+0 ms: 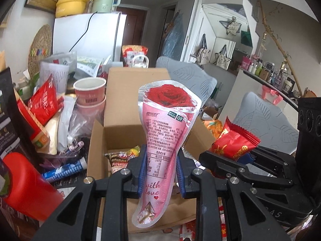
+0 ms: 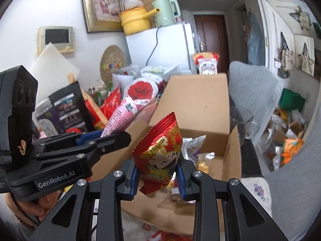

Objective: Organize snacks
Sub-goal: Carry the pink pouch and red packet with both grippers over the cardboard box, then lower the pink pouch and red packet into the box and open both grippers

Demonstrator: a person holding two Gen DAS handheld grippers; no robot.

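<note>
With the open cardboard box (image 1: 128,132) just ahead, your left claw (image 1: 160,172) clenched the rose pouch (image 1: 166,132) and your right claw (image 2: 158,178) the red packet (image 2: 160,150); you needed both past its near rim before letting go.

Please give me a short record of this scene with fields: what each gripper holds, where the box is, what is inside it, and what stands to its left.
left gripper: shut on the pink rose packet, held upright
right gripper: shut on the red snack packet
cardboard box: open, flaps up, directly ahead of both grippers
box contents: several snack packets at the bottom; not full
left of box: stacked paper cups, red packets and other clutter
task state: both held packets are above the box, not yet released
</note>
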